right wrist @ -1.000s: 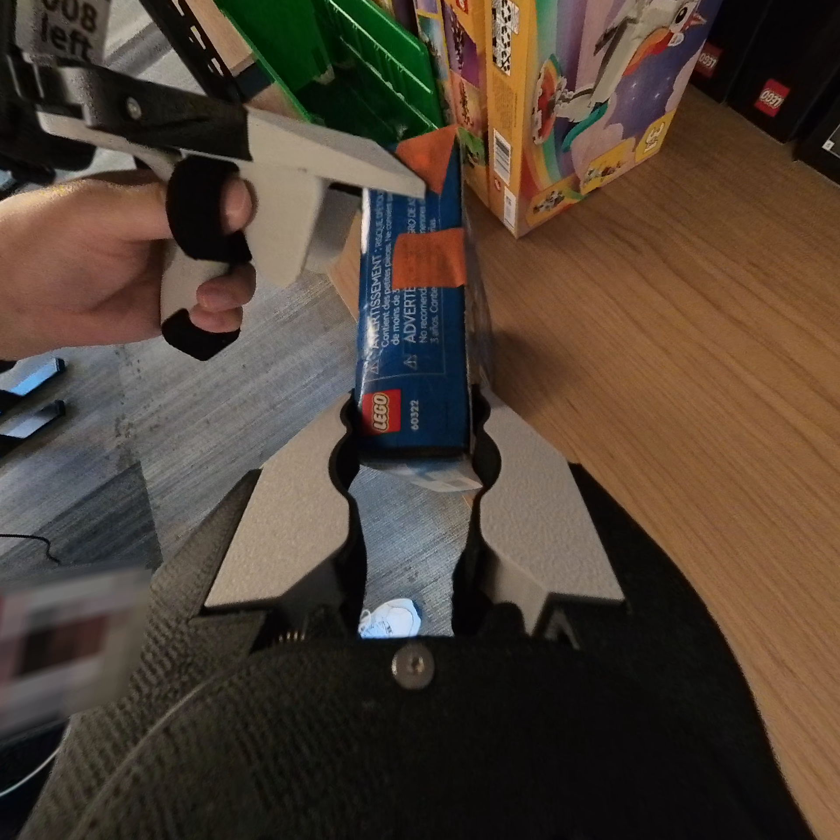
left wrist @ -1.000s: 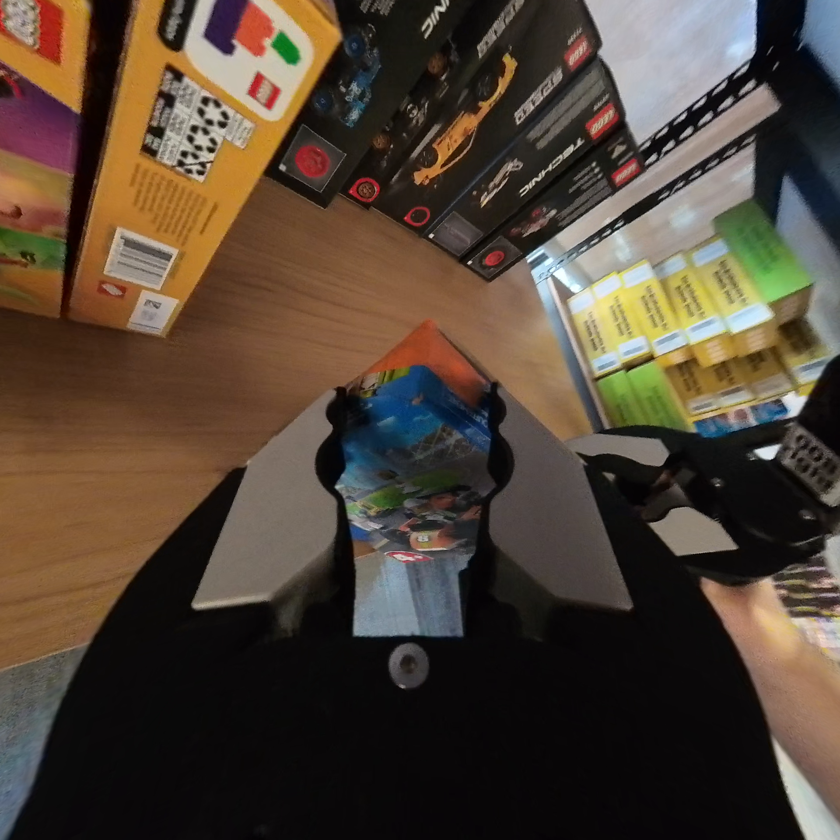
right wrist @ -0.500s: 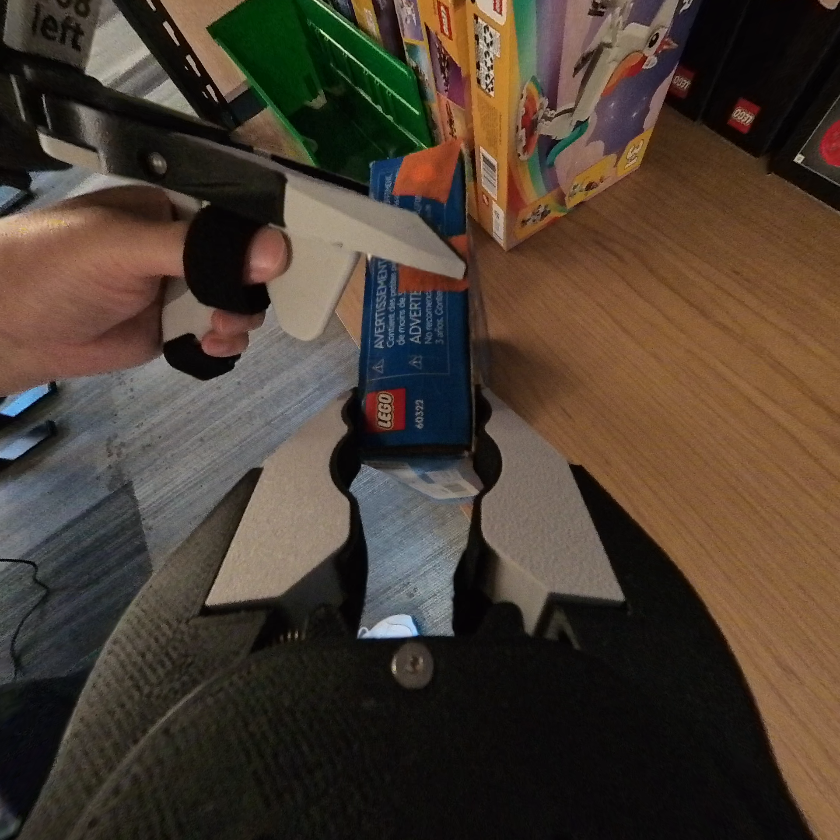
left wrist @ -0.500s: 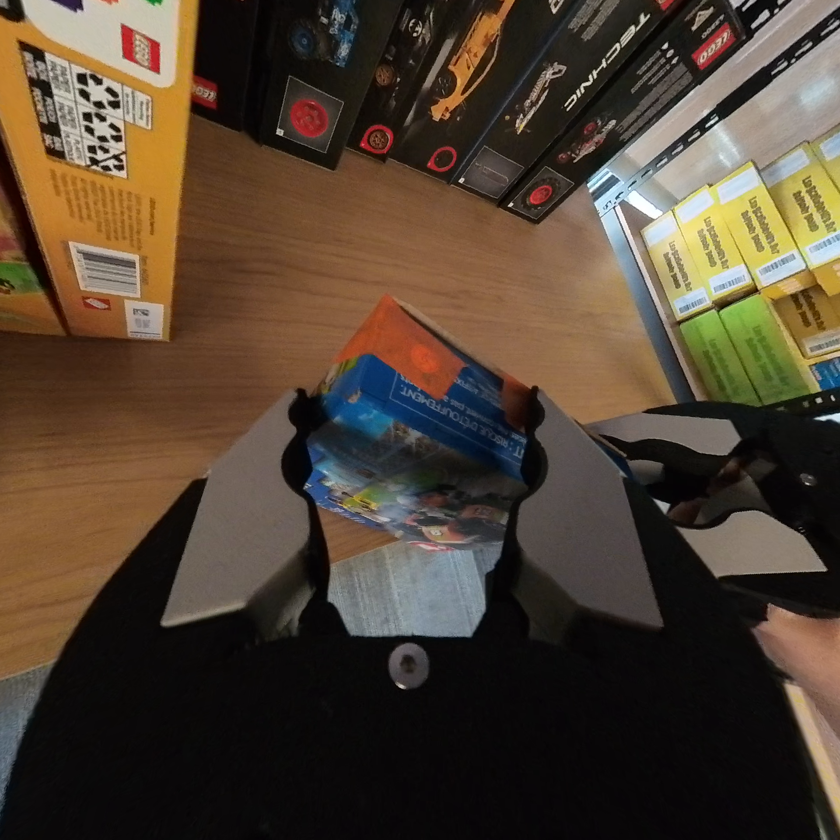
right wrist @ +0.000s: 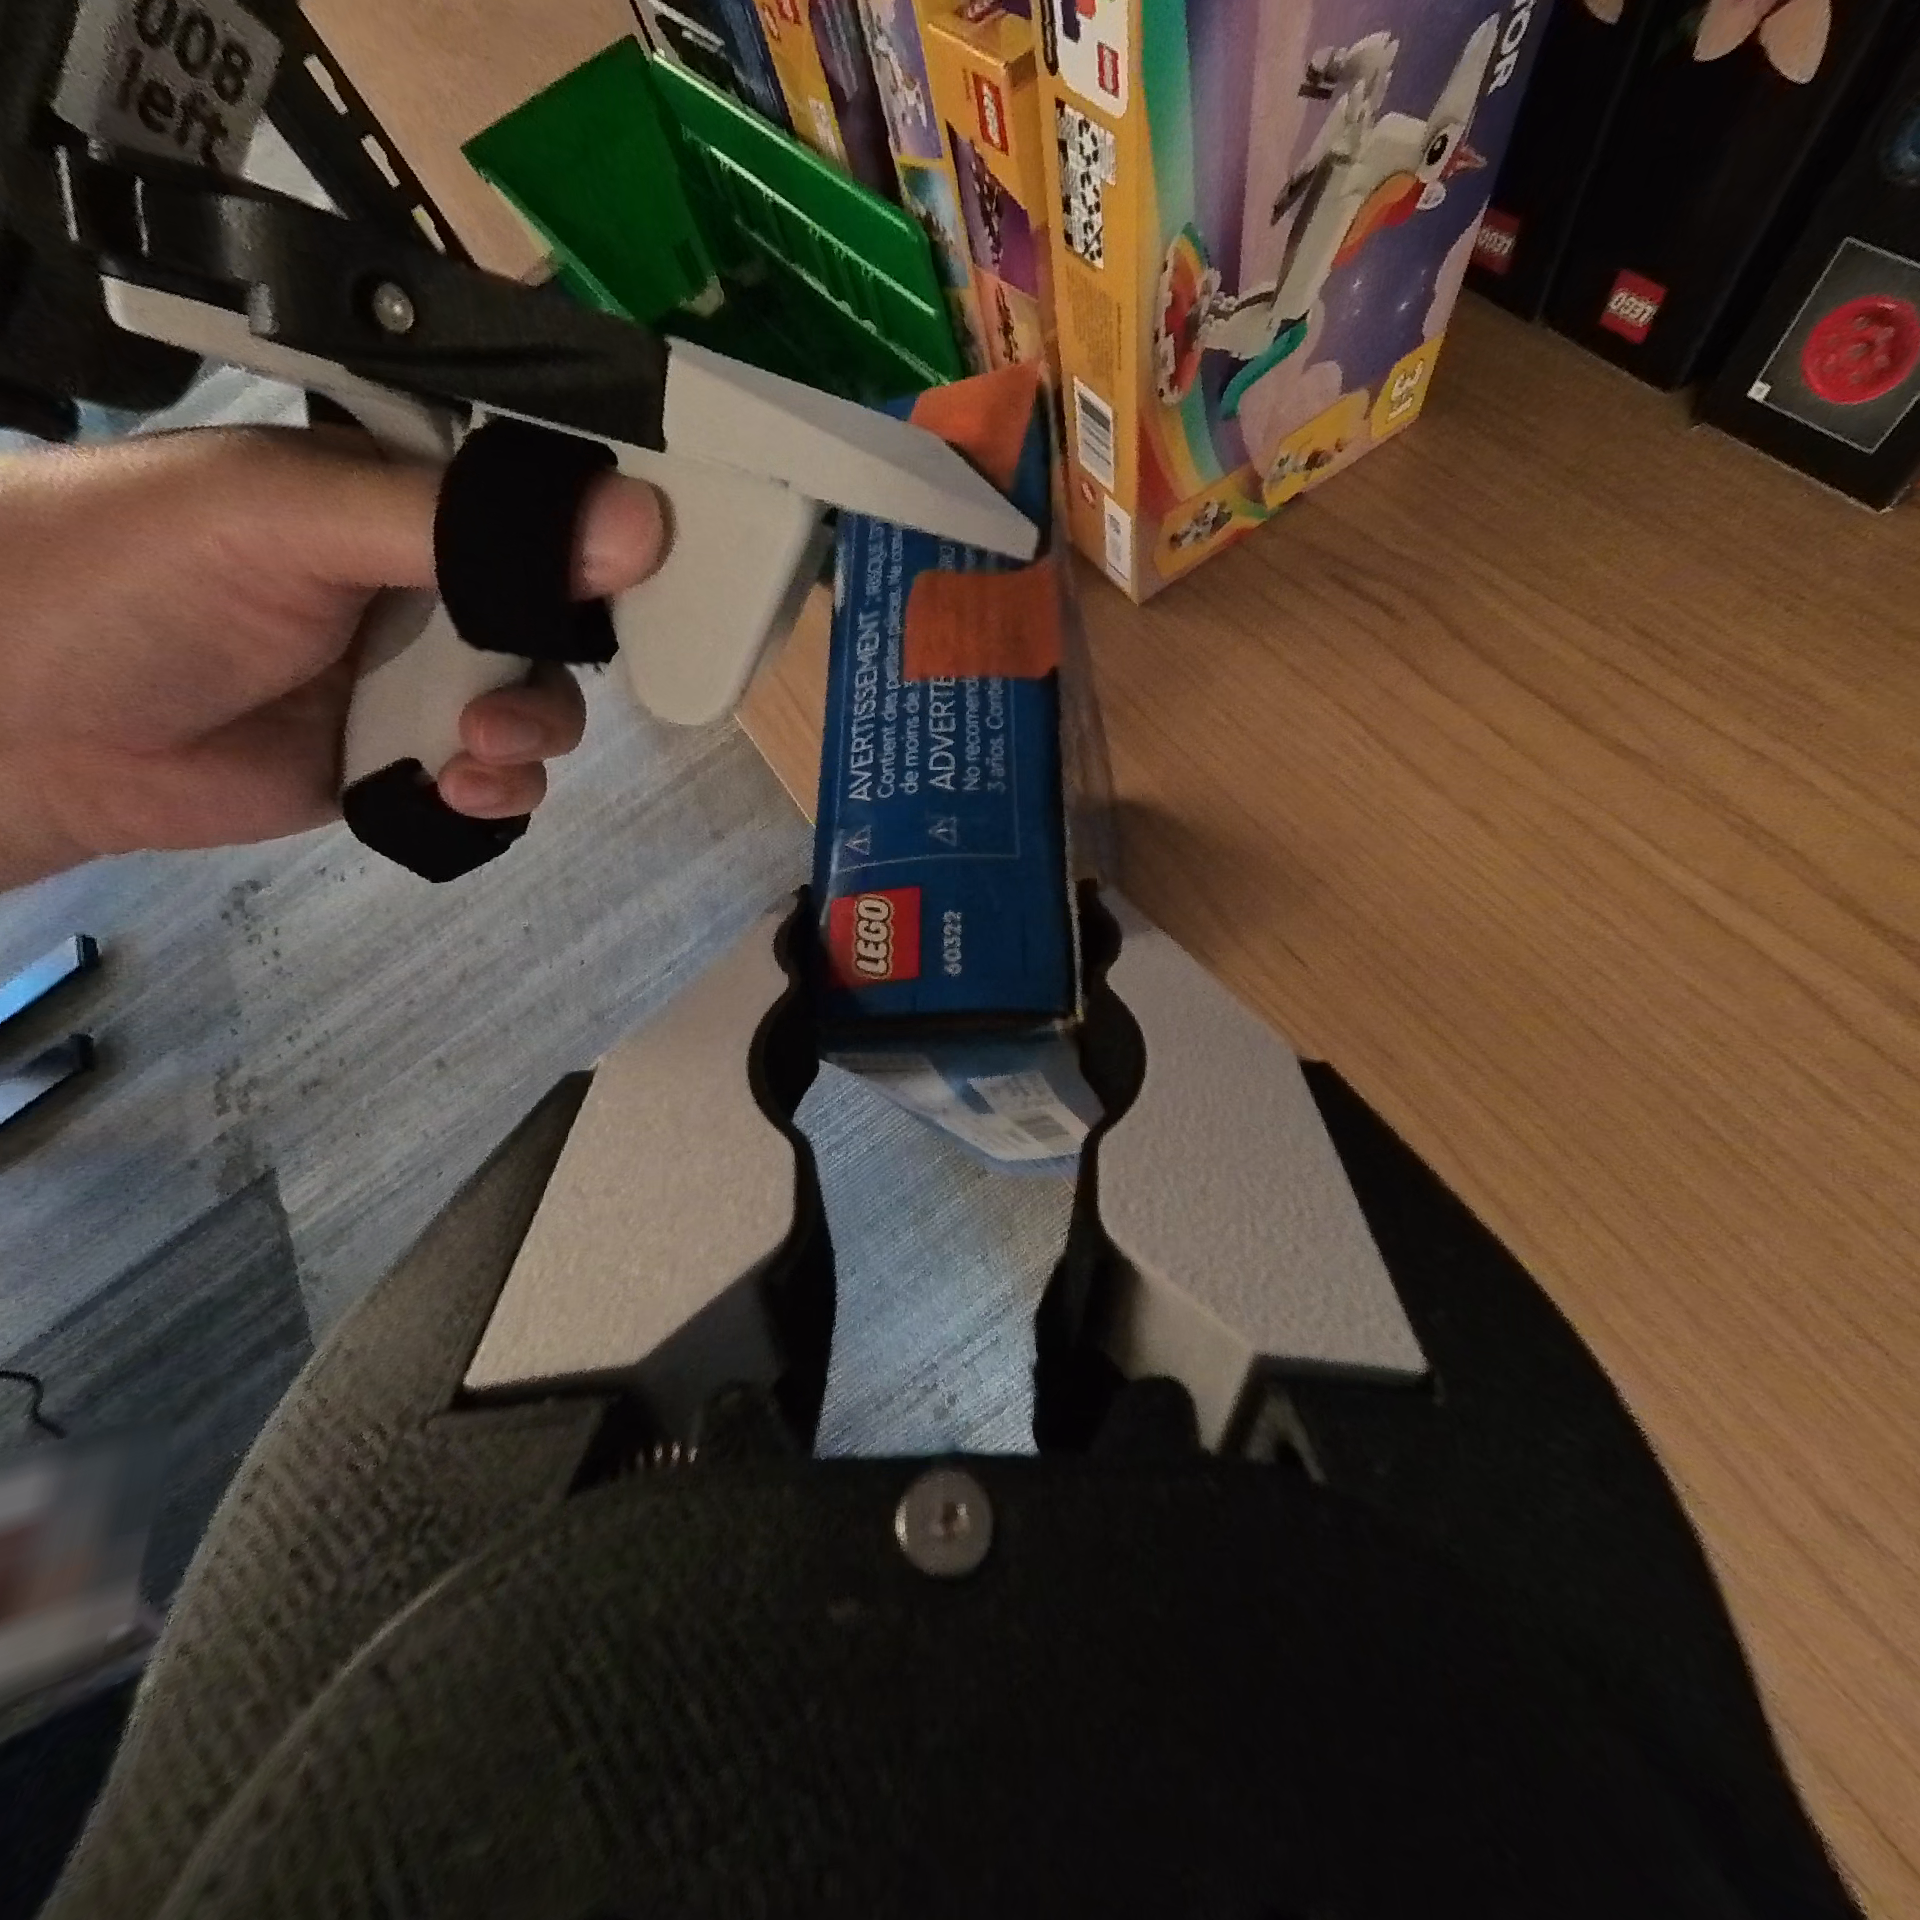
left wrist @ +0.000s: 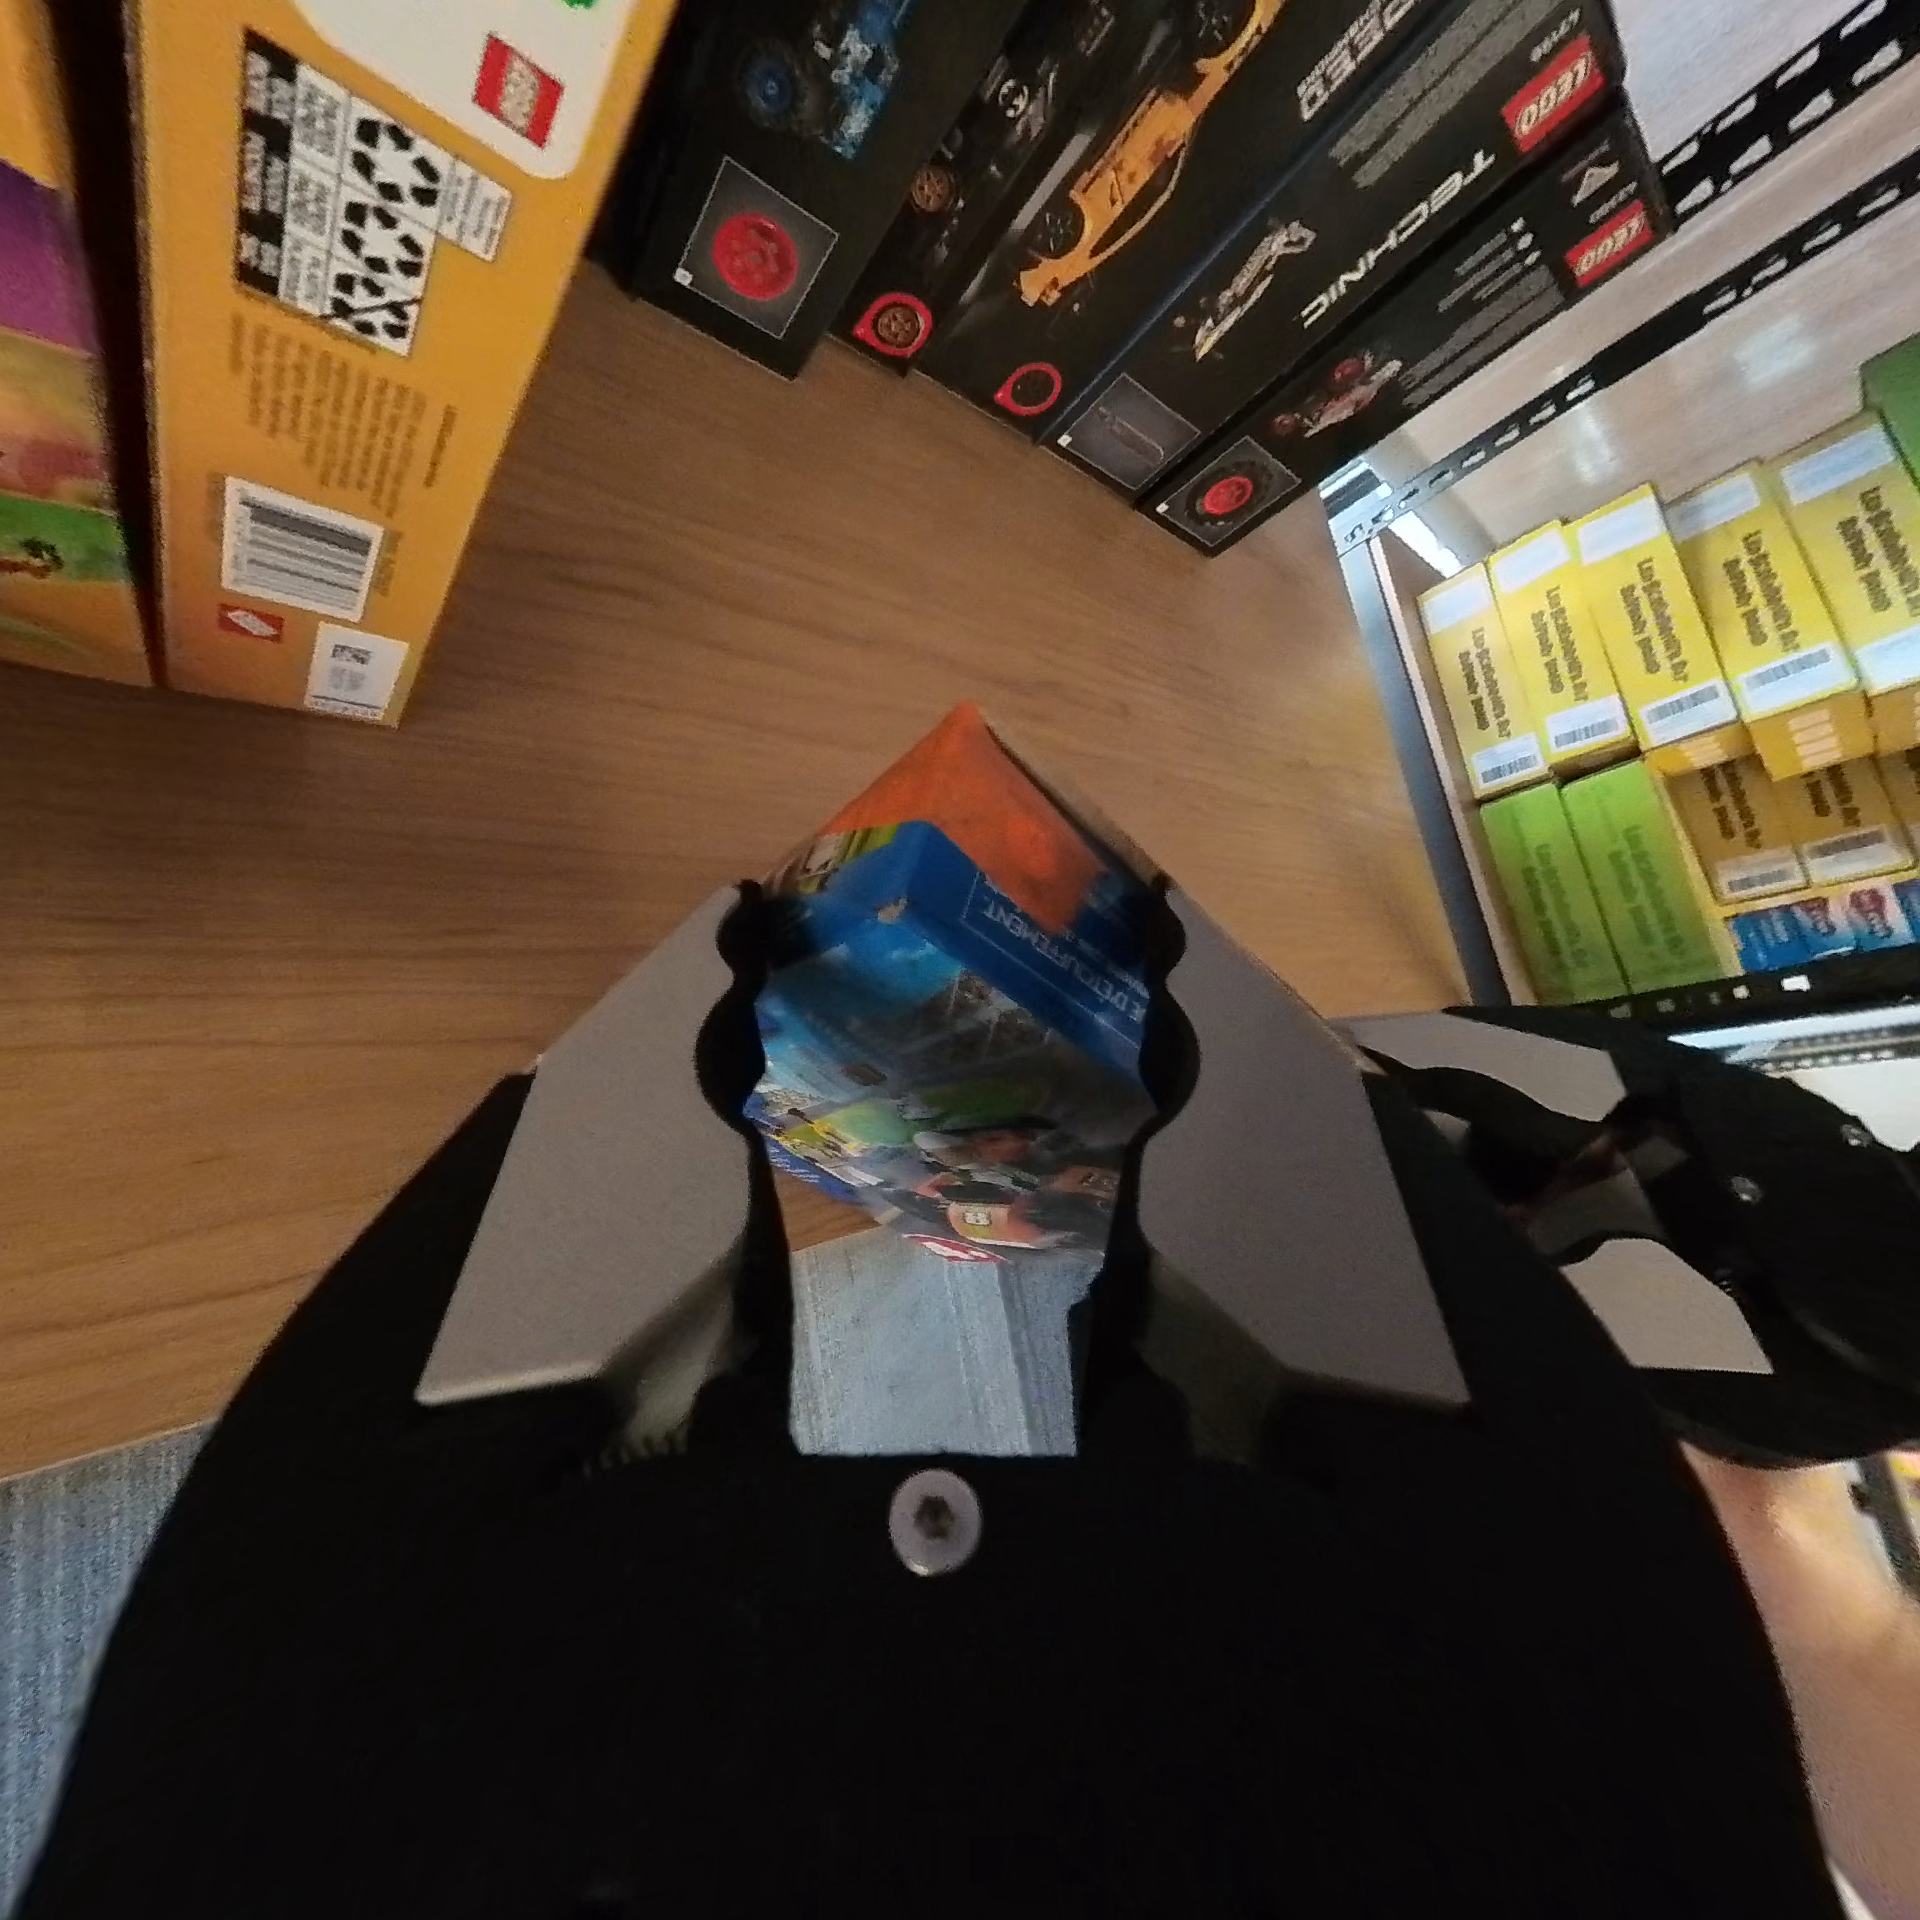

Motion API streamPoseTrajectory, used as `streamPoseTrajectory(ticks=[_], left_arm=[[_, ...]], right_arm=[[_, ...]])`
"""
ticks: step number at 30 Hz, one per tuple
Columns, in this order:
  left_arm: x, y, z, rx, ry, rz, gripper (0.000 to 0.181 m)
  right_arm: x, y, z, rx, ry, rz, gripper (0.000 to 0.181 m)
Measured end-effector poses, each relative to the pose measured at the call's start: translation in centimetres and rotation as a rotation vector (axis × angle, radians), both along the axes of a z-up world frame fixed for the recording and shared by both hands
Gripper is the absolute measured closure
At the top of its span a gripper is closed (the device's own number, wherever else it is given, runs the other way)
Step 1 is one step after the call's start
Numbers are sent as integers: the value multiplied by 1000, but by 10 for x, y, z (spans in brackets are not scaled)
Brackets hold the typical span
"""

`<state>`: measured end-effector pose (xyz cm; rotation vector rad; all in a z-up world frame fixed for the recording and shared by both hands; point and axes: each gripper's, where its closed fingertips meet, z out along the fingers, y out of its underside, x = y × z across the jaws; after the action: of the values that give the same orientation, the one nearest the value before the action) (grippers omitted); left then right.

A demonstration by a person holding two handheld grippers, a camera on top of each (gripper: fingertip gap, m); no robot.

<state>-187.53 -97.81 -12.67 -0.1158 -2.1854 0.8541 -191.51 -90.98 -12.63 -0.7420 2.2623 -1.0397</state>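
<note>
A small blue toy box (right wrist: 945, 821) with orange tape patches stands on edge over the front edge of a wooden shelf (right wrist: 1455, 831). My right gripper (right wrist: 945, 925) is shut on its near end, a finger (right wrist: 1195, 1143) on each broad face. My left gripper (left wrist: 951, 914) comes from the other side and is shut across the box's far top corner (left wrist: 935, 997), with the orange-taped corner poking past its fingertips. In the right wrist view the left gripper (right wrist: 935, 488), held by a hand (right wrist: 208, 644), sits on the box's far end. The right gripper also shows in the left wrist view (left wrist: 1662, 1174).
A tall yellow and purple toy box (right wrist: 1247, 291) stands just behind the blue box; its yellow side shows in the left wrist view (left wrist: 343, 343). Black toy boxes (left wrist: 1195, 239) line the shelf's back. Green plates (right wrist: 748, 229) stand at left. Grey floor (right wrist: 416, 1039) lies below.
The left gripper's fingers spread wide half a second ago and have narrowed onto the box again. The right gripper has kept its hold and pushed slightly towards the shelf.
</note>
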Motion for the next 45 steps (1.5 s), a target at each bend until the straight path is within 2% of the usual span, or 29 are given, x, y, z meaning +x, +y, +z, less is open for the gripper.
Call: streamPoseTrajectory(ticks=[3, 5, 8, 13, 15, 18, 19, 21, 23, 27, 28, 30, 34, 38, 40, 42, 45], left_arm=[[5, -1, 3, 20, 28, 4, 114], [10, -3, 14, -7, 75, 14, 127], [17, 1, 36, -41, 181, 11, 121], [44, 42, 61, -113, 245, 12, 120], [61, 66, 65, -145, 258, 31, 122], [90, 107, 55, -155, 259, 52, 125], [101, 120, 49, -152, 258, 66, 126], [123, 145, 35, -139, 270, 91, 128], [143, 170, 20, -118, 286, 92, 128], [190, 214, -9, -103, 225, 109, 128], [204, 224, -14, -101, 213, 128, 128], [228, 241, -21, -95, 231, 167, 129], [267, 265, -36, -90, 231, 194, 130], [295, 276, -48, -94, 205, 232, 130], [303, 279, -52, -91, 217, 253, 131], [306, 281, -54, -90, 215, 258, 131], [303, 281, -57, -85, 213, 255, 131]], right_arm=[[0, 0, 1, -24, -19, -14, 133], [-2, -2, 1, -39, -59, -46, 130], [-5, -5, -10, -23, -108, -81, 107], [-5, -1, -43, 18, -97, -61, 103], [-3, -5, -46, -19, -93, -52, 103], [-4, -16, -48, -54, -97, -60, 105], [0, -16, -48, -48, -120, -40, 121], [3, -19, -47, -55, -142, -18, 125], [3, -22, -45, 24, -249, -28, 128], [-6, -22, -36, 253, -609, 17, 131], [-8, -20, -37, 297, -664, 48, 133], [-17, -23, -43, 348, -704, 17, 135], [-31, -36, -50, 277, -597, -67, 134], [-44, -72, -32, 16, -489, -228, 133], [-50, -94, -24, -95, -440, -349, 134], [-51, -116, -31, -153, -329, -498, 130], [-29, -144, -36, -259, -169, -594, 126]])
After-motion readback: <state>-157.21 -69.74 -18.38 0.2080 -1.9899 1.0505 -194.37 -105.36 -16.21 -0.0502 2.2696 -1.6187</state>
